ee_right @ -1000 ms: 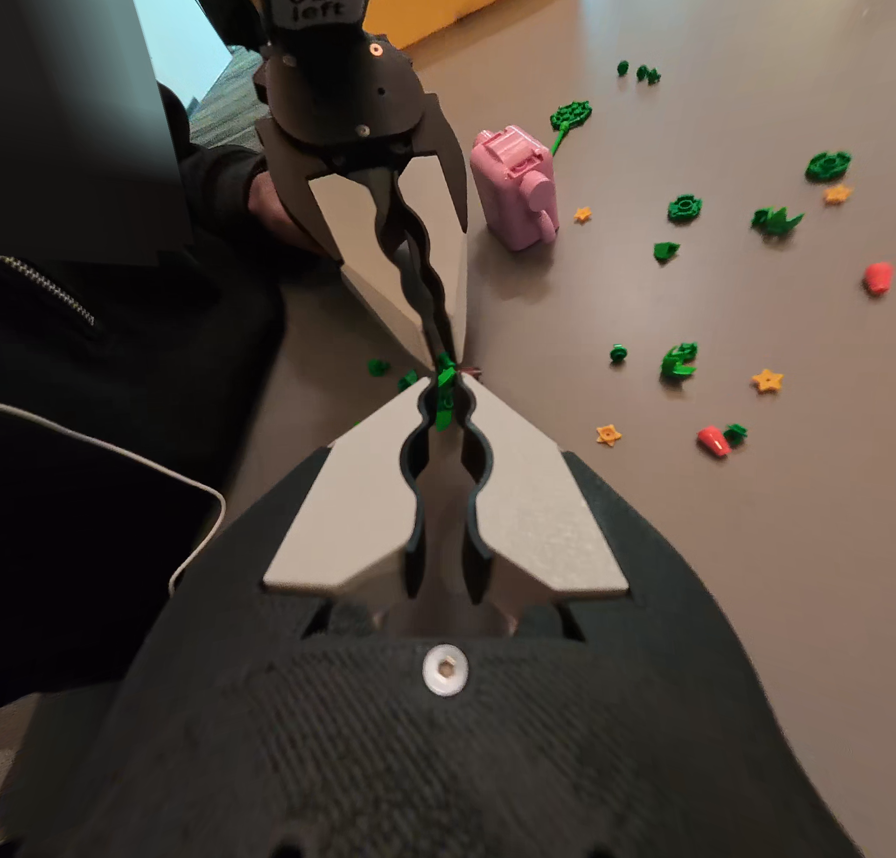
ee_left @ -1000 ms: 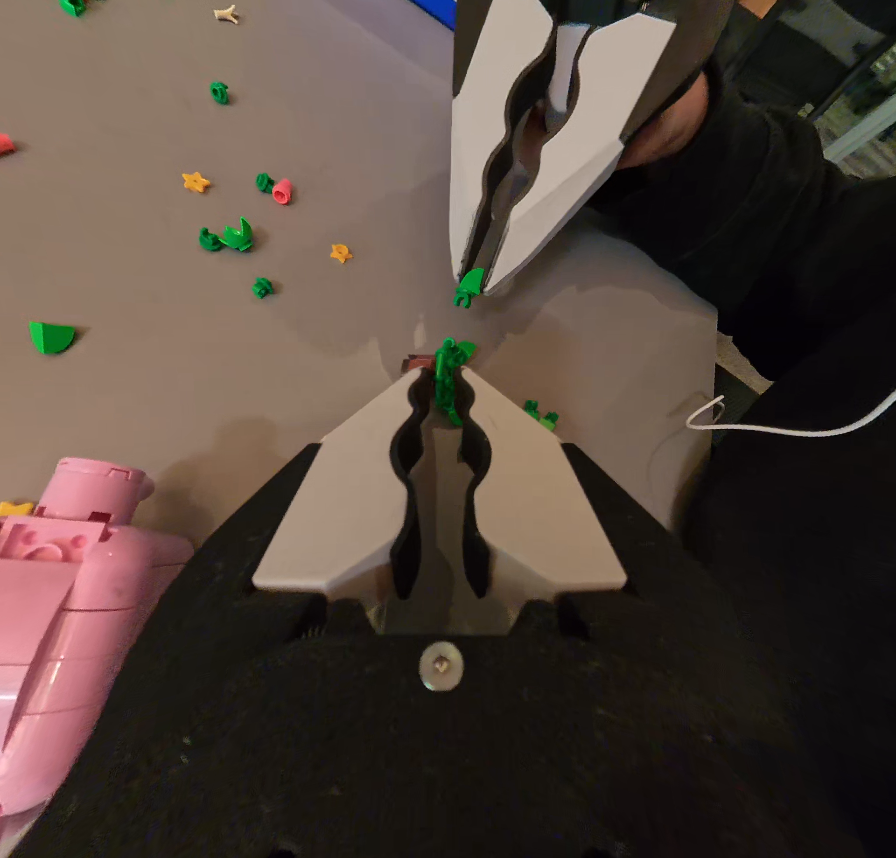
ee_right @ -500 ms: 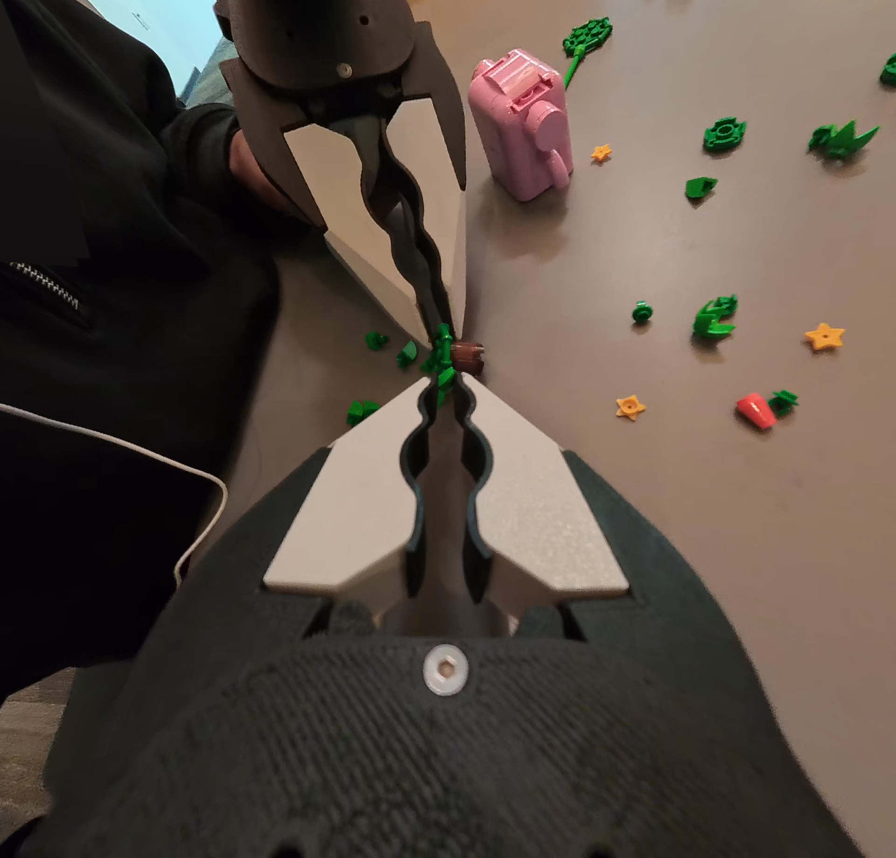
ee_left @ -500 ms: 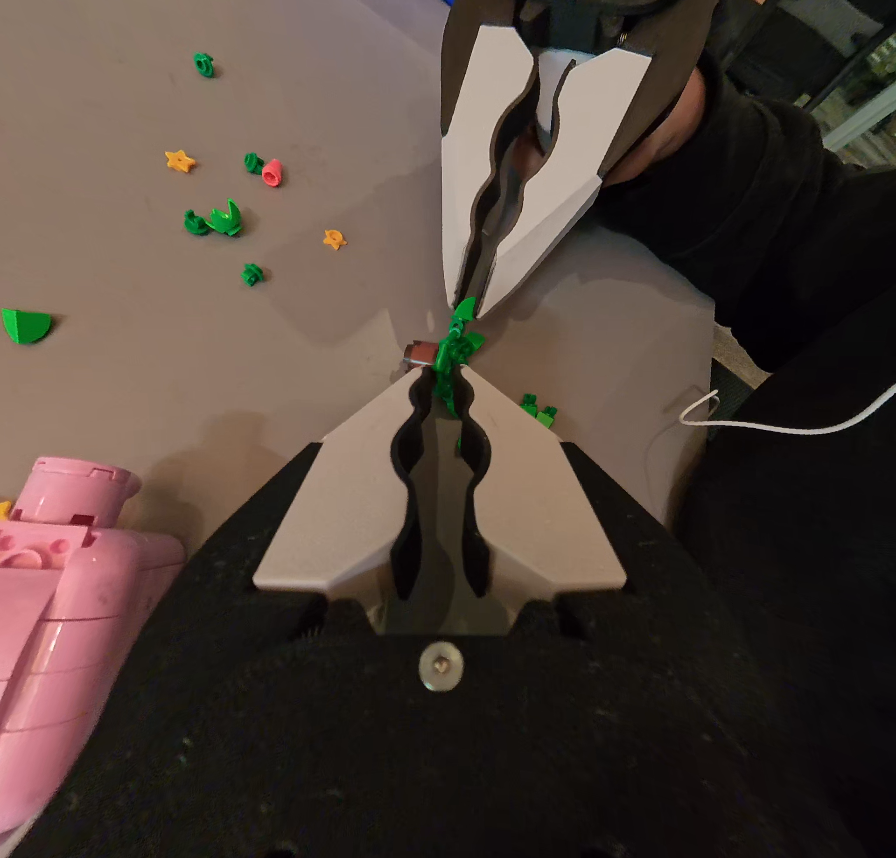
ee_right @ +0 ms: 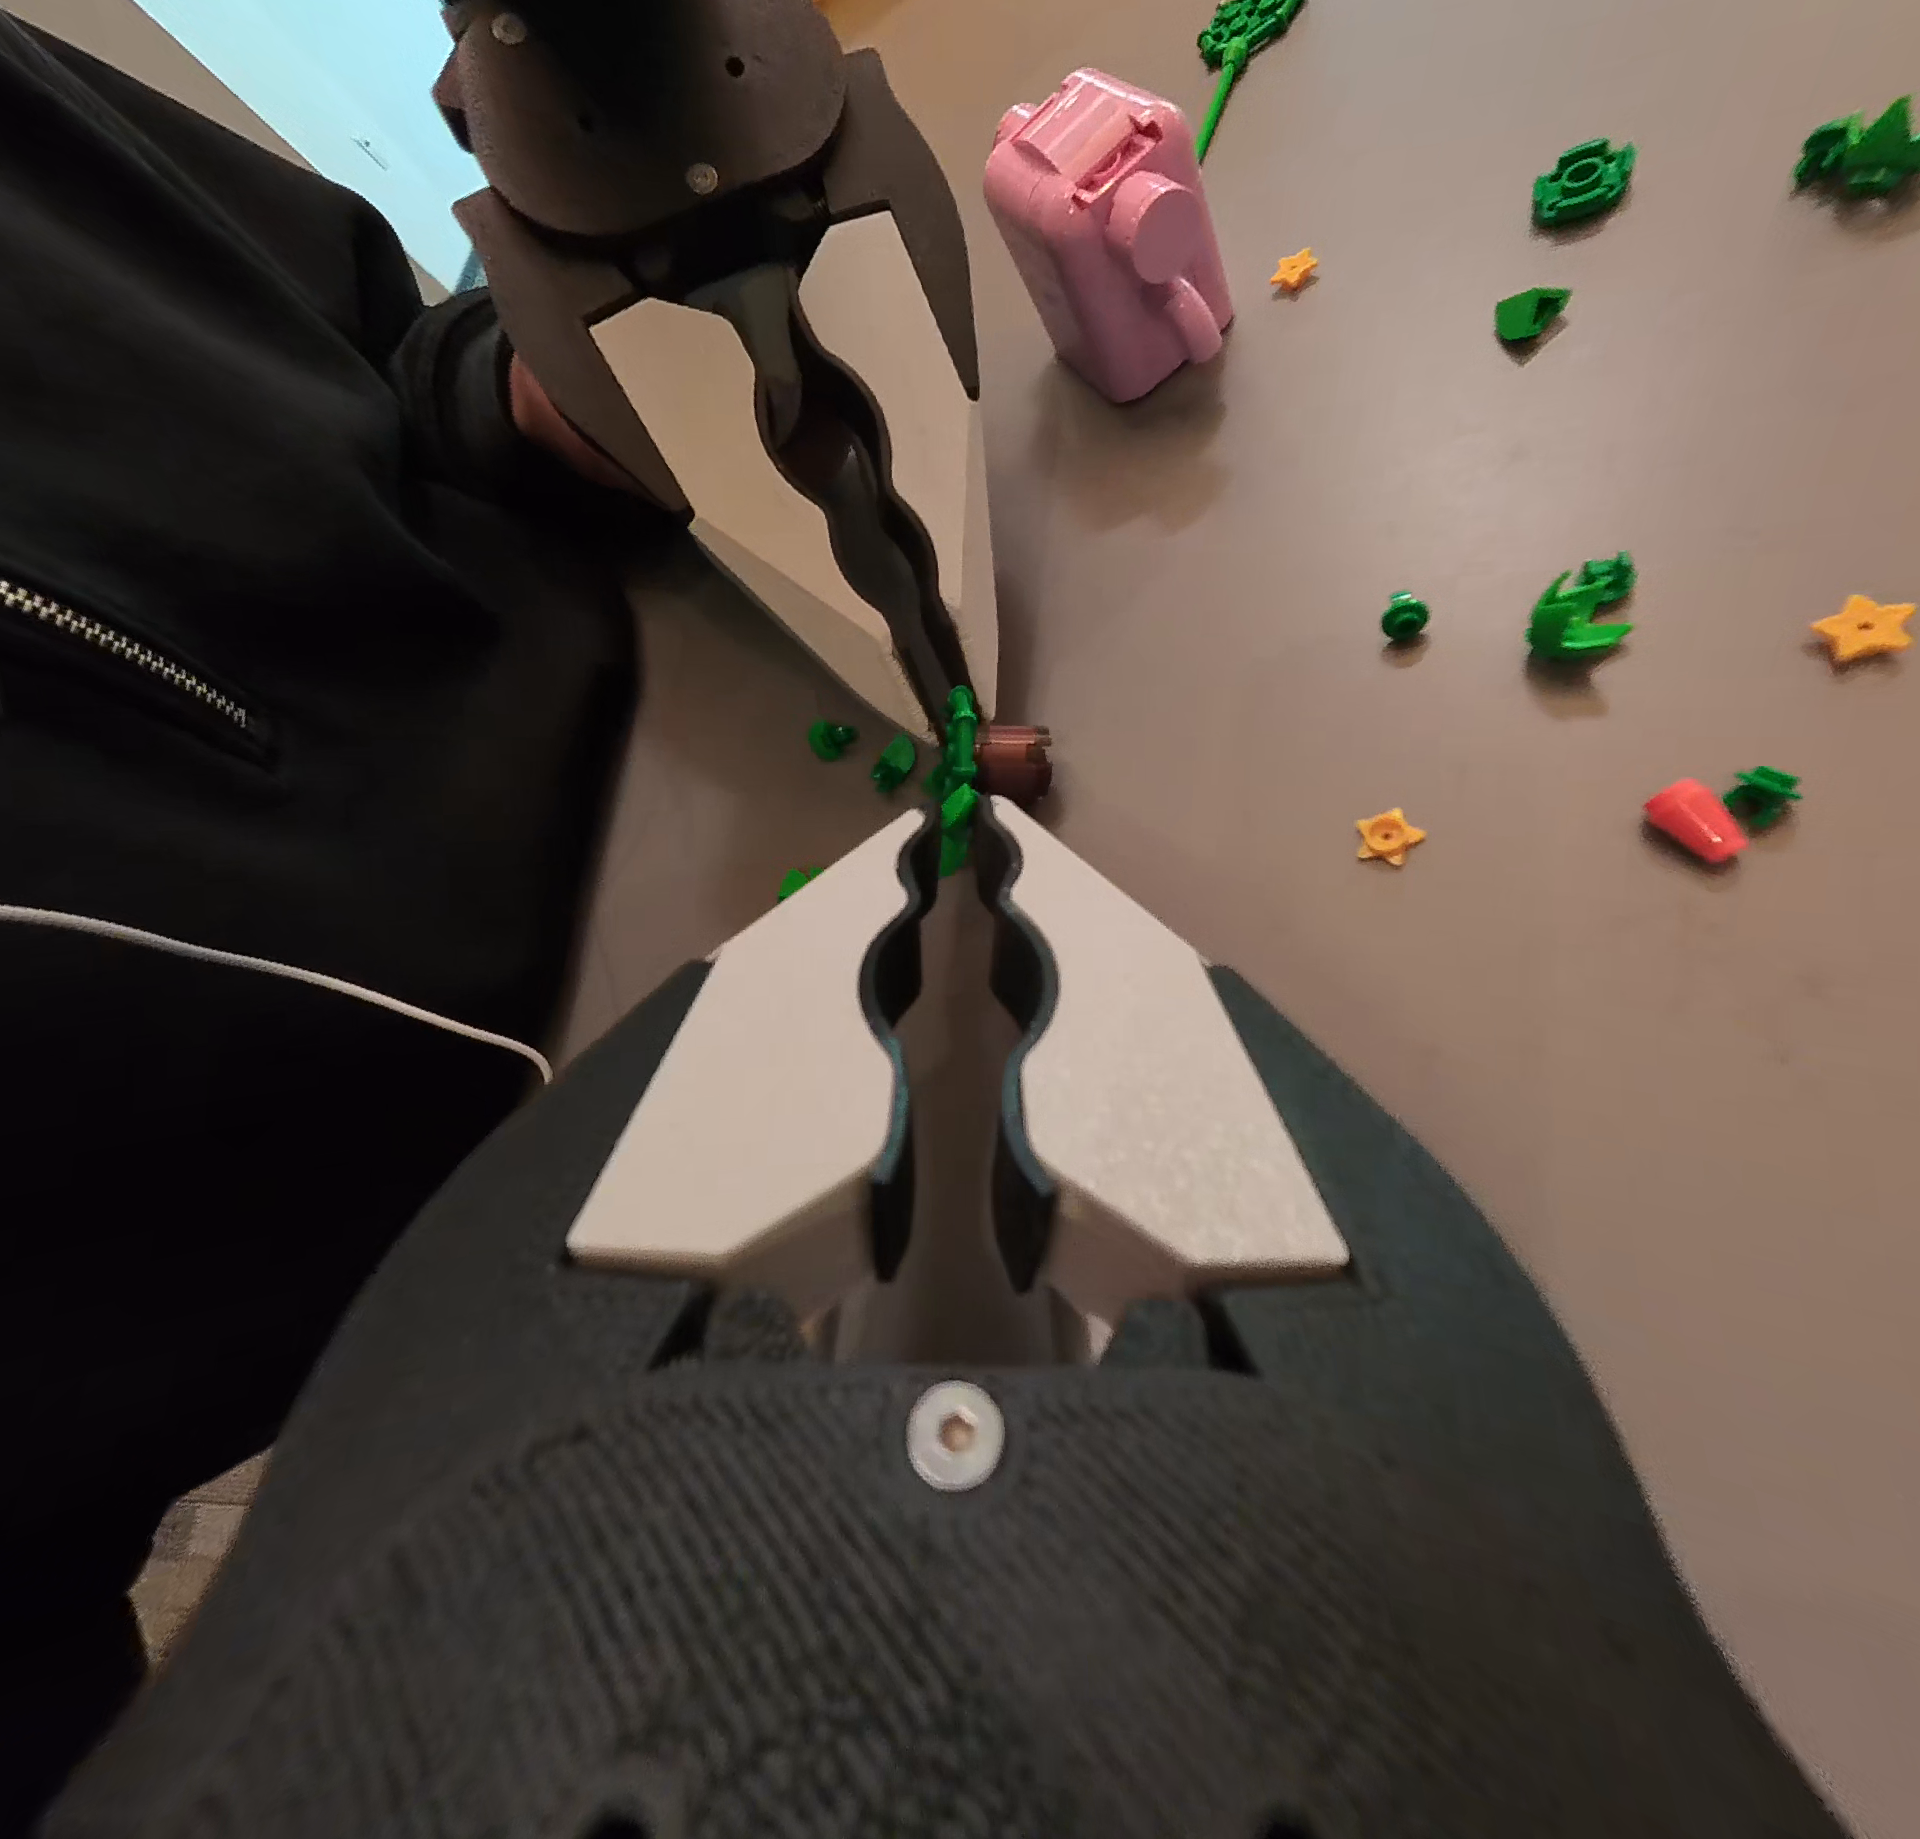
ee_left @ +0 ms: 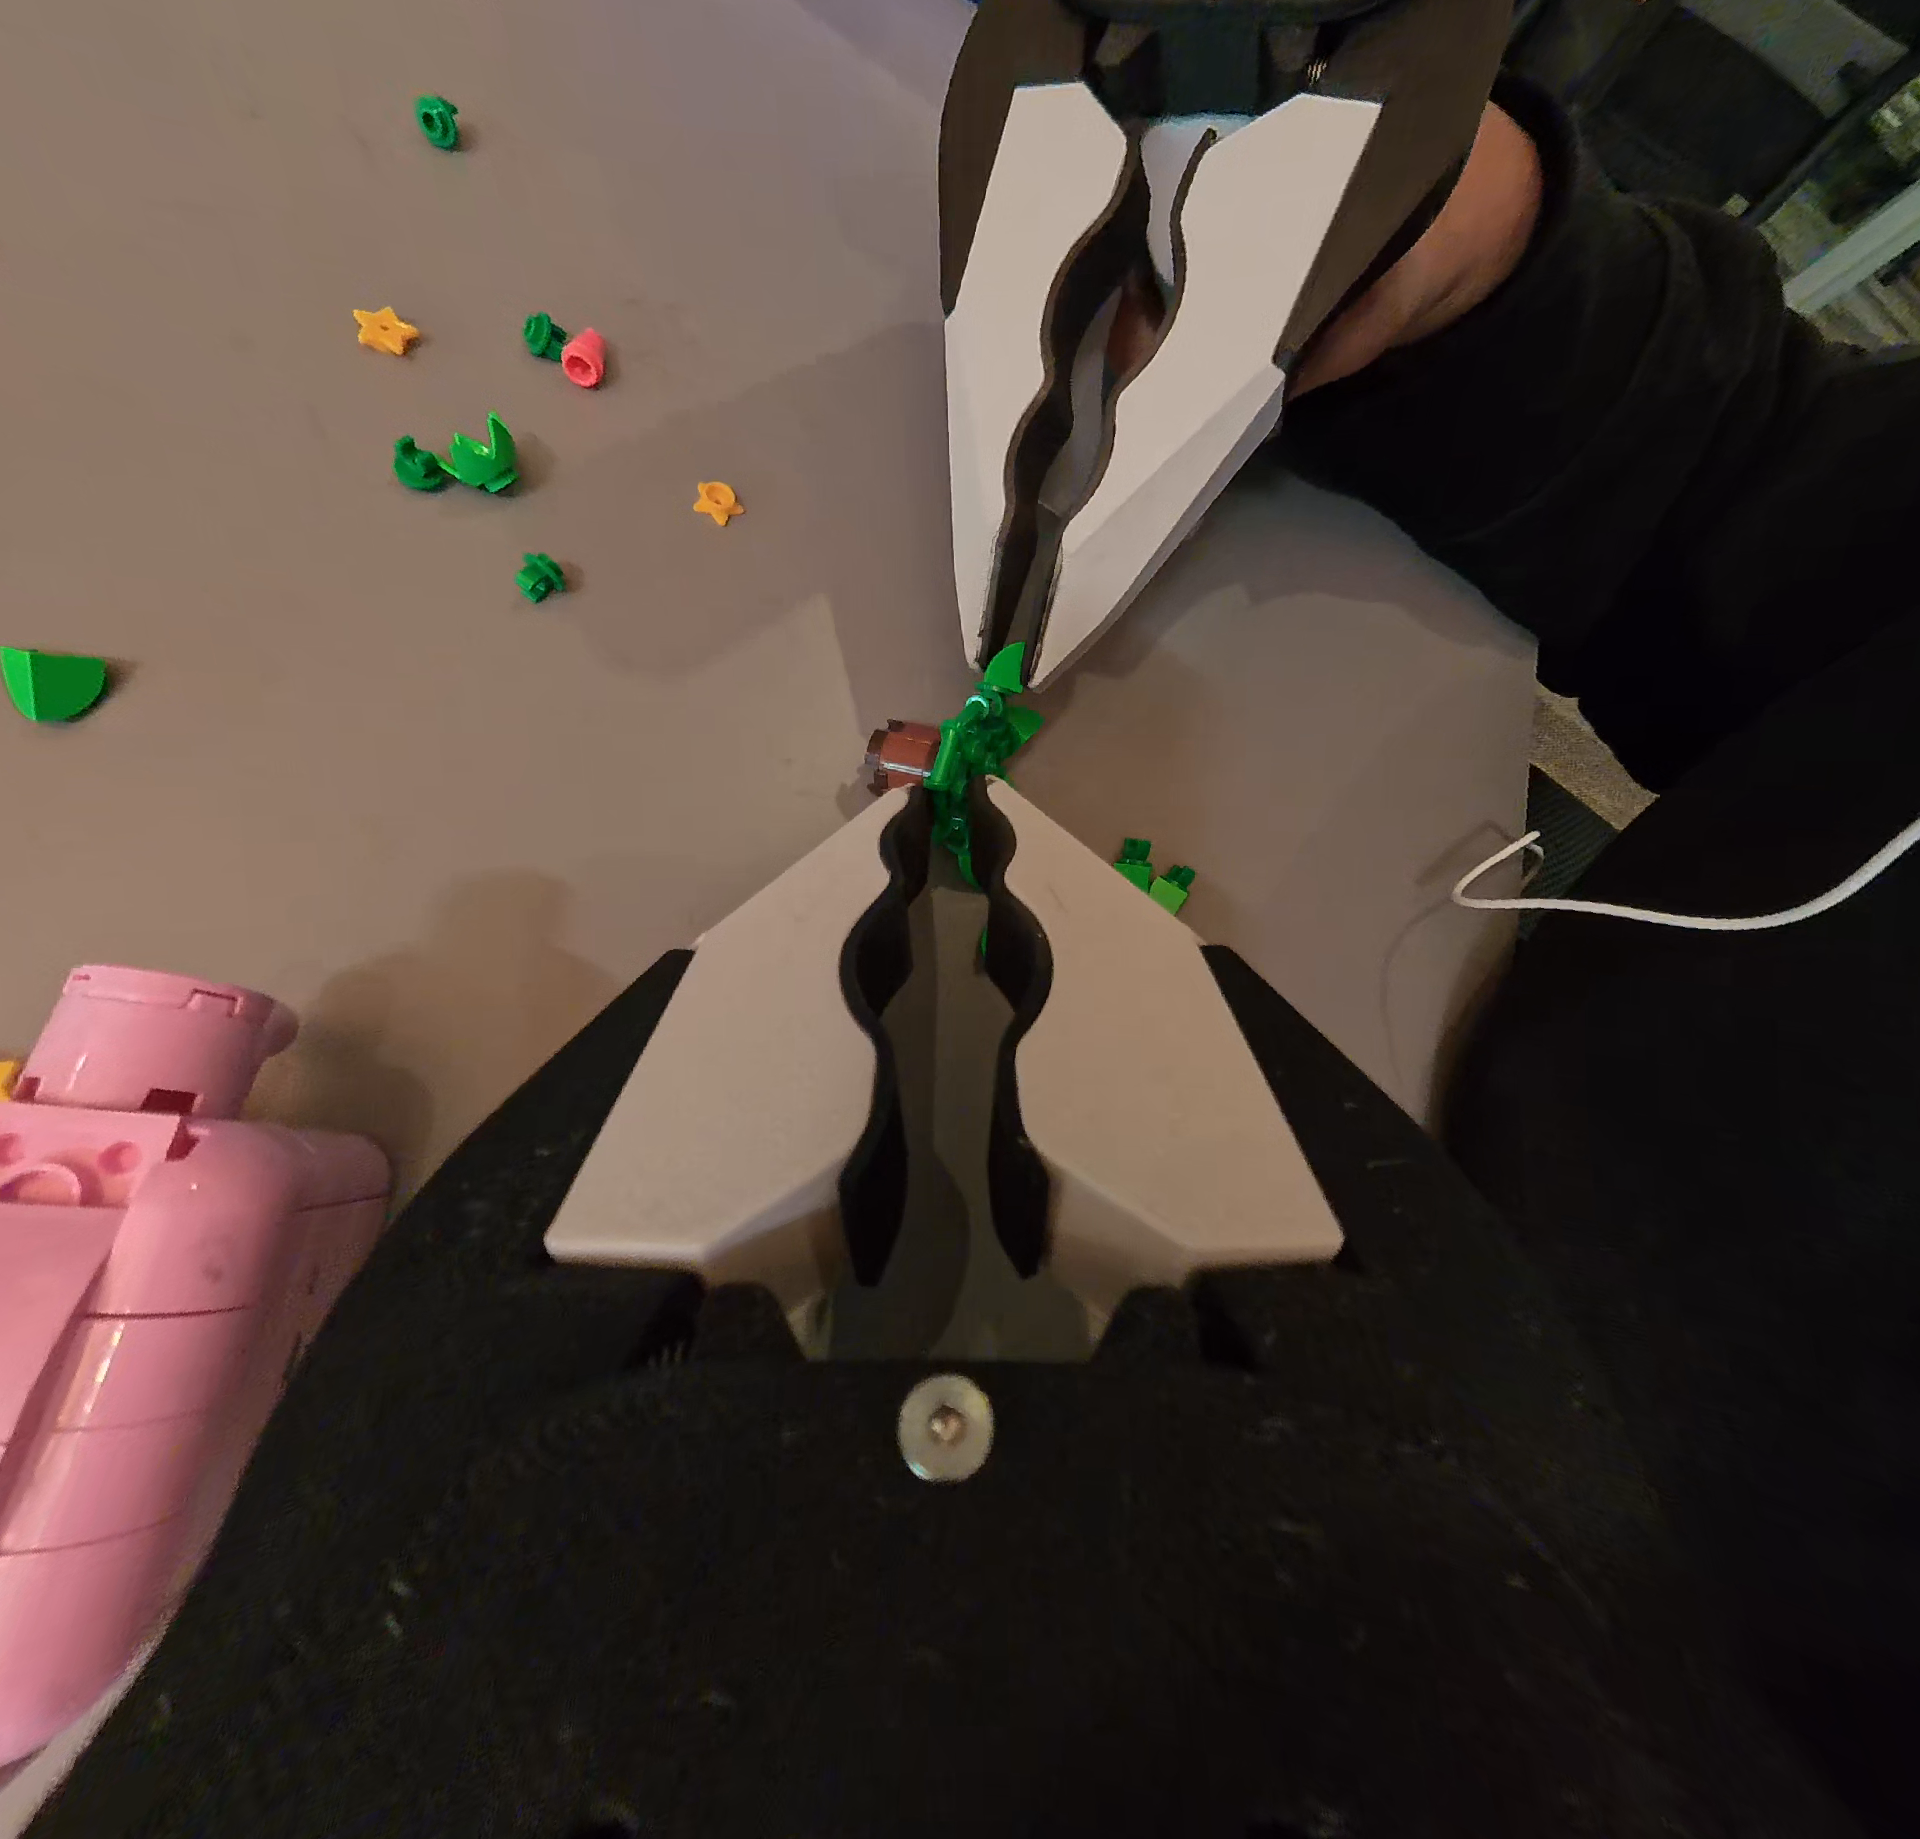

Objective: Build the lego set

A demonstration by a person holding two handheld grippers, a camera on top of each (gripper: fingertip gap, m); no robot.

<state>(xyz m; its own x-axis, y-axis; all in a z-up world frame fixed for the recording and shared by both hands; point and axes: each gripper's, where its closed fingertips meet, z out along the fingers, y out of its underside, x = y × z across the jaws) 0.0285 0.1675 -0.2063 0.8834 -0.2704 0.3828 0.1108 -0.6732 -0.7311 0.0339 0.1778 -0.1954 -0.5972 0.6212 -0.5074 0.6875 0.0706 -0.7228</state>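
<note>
At the centre of the left wrist view, the left gripper point(ee_left: 951, 802) has its fingertips pinched nearly together on a green stem assembly point(ee_left: 961, 781), whose brown round piece point(ee_left: 902, 753) sticks out to the left of the tips. From the top of that frame the right gripper point(ee_left: 1006, 665) reaches down, its tips closed on a small green leaf piece point(ee_left: 1006, 663) that touches the upper end of the stem assembly.

In the right wrist view the two tools meet tip to tip just above mid-frame: the right gripper point(ee_right: 956, 815) comes up from below and the left gripper point(ee_right: 951, 693) down from the upper left, with the greenery point(ee_right: 956, 761) between them and the brown piece point(ee_right: 1013, 755) to its right.

A few loose green bits point(ee_right: 862, 750) lie on the grey table point(ee_right: 1455, 958) just left of the tips. Farther out, a pink brick-built block point(ee_right: 1107, 231) stands in the upper middle, with a green leafy sprig point(ee_right: 1247, 23) beyond it. Yellow stars point(ee_right: 1387, 835), a red cone point(ee_right: 1694, 823) and more green parts point(ee_right: 1574, 610) are scattered at the right. A dark sleeve point(ee_right: 260, 439) fills the left.
</note>
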